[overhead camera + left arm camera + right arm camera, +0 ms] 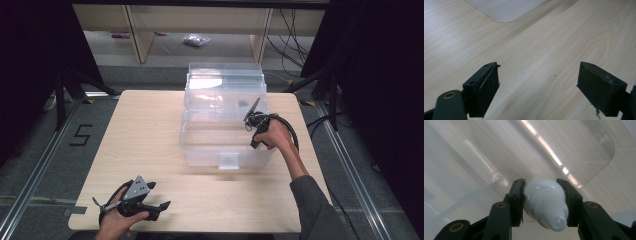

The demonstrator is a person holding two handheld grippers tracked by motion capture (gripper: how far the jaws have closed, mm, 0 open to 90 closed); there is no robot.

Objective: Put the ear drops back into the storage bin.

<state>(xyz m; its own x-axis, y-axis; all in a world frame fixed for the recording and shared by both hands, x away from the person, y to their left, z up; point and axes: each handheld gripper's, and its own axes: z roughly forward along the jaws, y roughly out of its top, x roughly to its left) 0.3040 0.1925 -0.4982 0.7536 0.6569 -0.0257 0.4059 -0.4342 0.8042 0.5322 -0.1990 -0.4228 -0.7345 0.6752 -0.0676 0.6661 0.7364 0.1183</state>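
Note:
A clear plastic storage box stands open in the middle of the table, its lid tipped up at the back. My right gripper hangs over the box's right side, pointing into it. In the right gripper view that gripper is shut on a white plastic bottle, whose capped tip points back toward the camera; the box's clear floor lies below. My left gripper rests at the table's front left. Its jaws stand open over bare wood, nothing between them.
The wooden table has free room left and front of the box. A latch tab sticks out of the box's front wall. Dark frames and cables stand on both sides; shelves and a small bag lie on the floor beyond.

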